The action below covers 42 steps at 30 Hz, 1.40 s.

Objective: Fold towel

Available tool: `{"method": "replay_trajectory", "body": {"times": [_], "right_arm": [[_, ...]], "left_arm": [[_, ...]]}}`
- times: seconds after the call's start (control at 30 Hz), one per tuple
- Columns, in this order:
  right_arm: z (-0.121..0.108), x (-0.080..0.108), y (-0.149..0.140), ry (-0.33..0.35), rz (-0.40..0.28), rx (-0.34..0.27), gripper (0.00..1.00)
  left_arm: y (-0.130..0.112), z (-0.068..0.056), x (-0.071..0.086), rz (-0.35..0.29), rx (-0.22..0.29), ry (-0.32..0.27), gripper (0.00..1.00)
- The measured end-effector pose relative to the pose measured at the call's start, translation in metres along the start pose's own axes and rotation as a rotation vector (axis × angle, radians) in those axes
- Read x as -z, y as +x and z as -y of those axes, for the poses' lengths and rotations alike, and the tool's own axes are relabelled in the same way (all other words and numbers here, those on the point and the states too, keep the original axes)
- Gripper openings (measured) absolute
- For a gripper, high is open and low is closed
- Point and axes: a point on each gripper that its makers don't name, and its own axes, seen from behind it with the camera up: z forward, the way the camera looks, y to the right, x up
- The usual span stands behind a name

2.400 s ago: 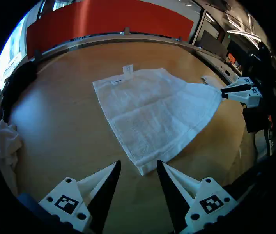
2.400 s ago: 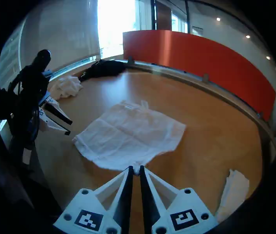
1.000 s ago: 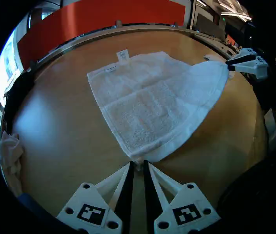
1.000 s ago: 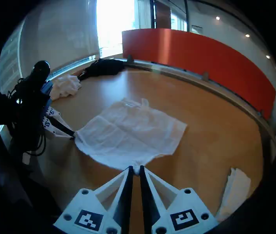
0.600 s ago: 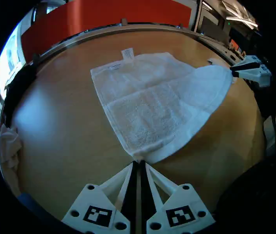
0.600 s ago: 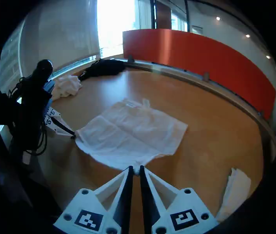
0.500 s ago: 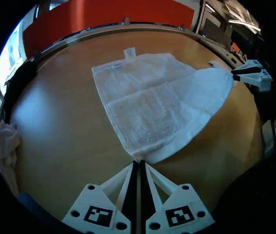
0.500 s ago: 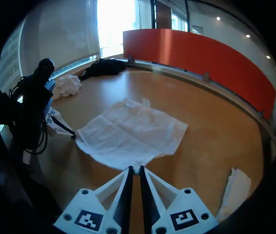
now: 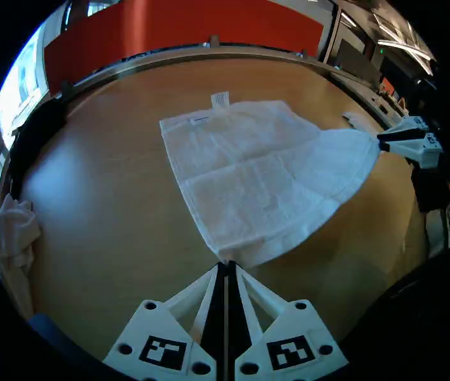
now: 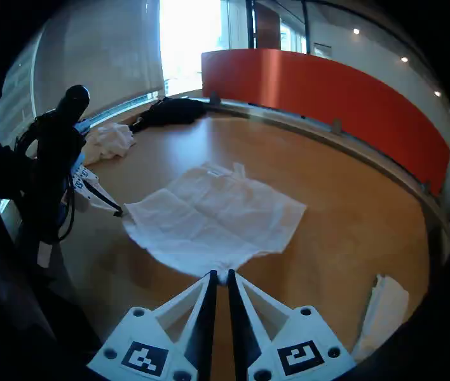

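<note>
The towel [image 9: 263,171] lay spread on the wooden surface [image 9: 98,190], and each gripper had one near corner of it. In the left gripper view, the left gripper [image 9: 225,267] had its jaws pressed together on a corner at their very tips. From there the cloth fanned away toward 12 and 1 o'clock. Its far edge, with a small label [image 9: 220,100], lay flat at 12 o'clock. The right gripper [image 9: 390,141] sat out at 2 o'clock, pinching the other near corner, so the held edge ran between the two as a sagging curve. In the right gripper view, that gripper's jaws were nearly closed, with a nub of cloth between the tips. The towel spread toward 12 o'clock, and the left gripper showed at 9 o'clock. Judging by this, the fold turned on carrying the held edge forward to the labelled one. Both grippers were about equally far from that edge, so neither had the shorter reach. A shadow under the near hem suggested it was raised off the surface, though this was hard to confirm. How much cloth sat inside either pair of jaws was hidden. The hand behind the far left gripper was only a dark shape. A crumpled white cloth [image 9: 12,228] lay well apart at 9 o'clock in the left gripper view, and another pale cloth [image 10: 381,311] lay at 4 o'clock in the right gripper view.
</note>
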Motion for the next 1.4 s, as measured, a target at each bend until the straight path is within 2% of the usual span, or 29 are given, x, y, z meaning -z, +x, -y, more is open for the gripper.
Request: {"method": "replay_trajectory", "body": {"times": [0.27,0.57,0.9,1.17,1.4], "right_arm": [[-0.005,0.006,0.005,-0.006,-0.01,0.001,0.13],[-0.007,0.015,0.009,-0.015,-0.022,-0.01,0.13],[-0.01,0.025,0.015,-0.019,-0.033,-0.018,0.12],[-0.009,0.034,0.02,-0.013,-0.036,-0.021,0.12],[-0.008,0.05,0.031,-0.006,-0.05,-0.027,0.12]], "left_arm": [[0.027,0.004,0.024,-0.04,0.039,-0.015,0.02],[0.049,-0.003,0.041,-0.08,0.096,-0.064,0.02],[0.058,-0.008,0.048,-0.092,0.092,-0.087,0.02],[0.062,-0.01,0.057,-0.102,0.111,-0.101,0.02],[0.062,-0.014,0.07,-0.097,0.13,-0.116,0.02]]}}
